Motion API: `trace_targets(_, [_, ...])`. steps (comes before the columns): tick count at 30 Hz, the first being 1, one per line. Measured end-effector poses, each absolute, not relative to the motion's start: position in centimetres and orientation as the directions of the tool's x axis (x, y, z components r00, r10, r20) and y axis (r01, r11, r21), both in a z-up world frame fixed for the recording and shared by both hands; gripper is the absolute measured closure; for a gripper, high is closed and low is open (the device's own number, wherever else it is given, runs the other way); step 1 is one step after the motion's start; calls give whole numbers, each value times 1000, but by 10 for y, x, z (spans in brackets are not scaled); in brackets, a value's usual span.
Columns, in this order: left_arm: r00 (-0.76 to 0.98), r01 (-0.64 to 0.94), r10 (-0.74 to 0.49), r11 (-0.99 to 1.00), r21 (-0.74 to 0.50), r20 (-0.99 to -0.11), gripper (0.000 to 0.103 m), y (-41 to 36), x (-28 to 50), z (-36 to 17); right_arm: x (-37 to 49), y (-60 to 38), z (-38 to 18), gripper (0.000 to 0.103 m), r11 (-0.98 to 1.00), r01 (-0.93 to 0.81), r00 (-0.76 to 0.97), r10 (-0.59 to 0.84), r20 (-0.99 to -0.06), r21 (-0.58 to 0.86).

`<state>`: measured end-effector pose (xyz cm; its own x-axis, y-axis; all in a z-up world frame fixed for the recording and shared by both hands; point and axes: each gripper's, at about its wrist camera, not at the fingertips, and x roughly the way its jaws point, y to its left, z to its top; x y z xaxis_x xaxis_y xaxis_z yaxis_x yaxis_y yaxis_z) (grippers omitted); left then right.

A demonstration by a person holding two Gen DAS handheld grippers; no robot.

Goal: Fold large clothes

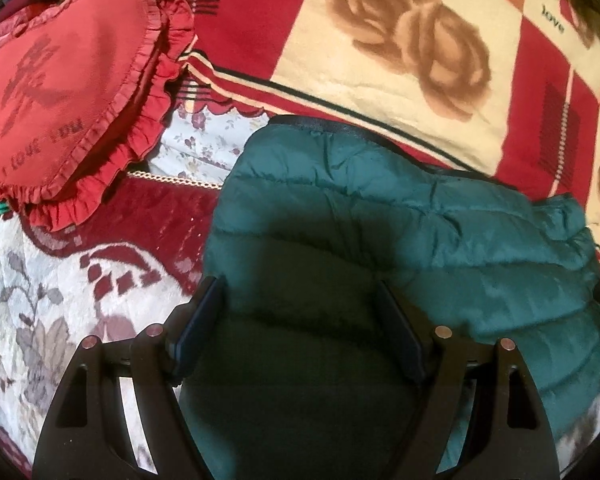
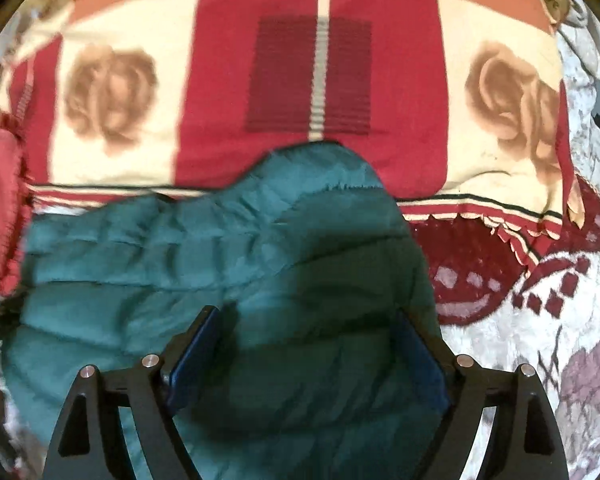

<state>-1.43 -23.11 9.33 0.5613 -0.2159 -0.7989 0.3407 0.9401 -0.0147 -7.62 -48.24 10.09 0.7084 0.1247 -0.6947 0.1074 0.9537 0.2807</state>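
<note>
A puffy quilted green jacket (image 1: 400, 232) lies under both wide-spread grippers, left gripper (image 1: 300, 292) and right gripper (image 2: 304, 320).

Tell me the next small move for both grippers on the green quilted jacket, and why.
Probably lower both and close on the fabric. The left gripper and right gripper both stand wide open above the green quilted puffer jacket, gripping nothing, and the jacket lies bunched on the floral bedspread, not neatly folded.
</note>
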Motion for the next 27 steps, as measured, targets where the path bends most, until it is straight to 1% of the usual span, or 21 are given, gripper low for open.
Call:
trace_targets(6, [557,369,-274,928,-62,-784,23,-215,-52,103,-128,-472,116,17,965,23,734,161,-659,261])
trace_targets(9, [544,363,-280,928,-79,-791,23,-209,-65,94,-135,-467,101,17,966,27,708,162,-687,256])
trace_targets(12, [543,366,-266,929,-61,-797,23,-210,-70,83,-130,-466,76,17,968,56,672,146,-726,246])
trace_targets(14, [547,369,-255,928,-44,-797,22,-214,-71,76,-128,-467,66,14,965,62,674,147,-724,254])
trace_targets(17, [552,368,-227,930,-10,-802,19,-220,-69,71,-121,-464,58,9,971,74,674,120,-729,228])
trace_targets(19, [546,366,-225,931,-12,-807,18,-220,-67,69,-119,-464,58,8,970,81,669,118,-734,229])
trace_targets(21, [541,366,-233,930,-22,-808,18,-217,-66,70,-122,-467,63,8,967,80,673,127,-728,243])
trace_targets(25, [534,374,-249,927,-38,-808,19,-207,-70,75,-145,-482,76,8,939,74,707,187,-682,334])
trace_targets(27, [518,372,-276,925,-77,-810,19,-197,-73,80,-155,-490,79,7,927,74,712,208,-670,367])
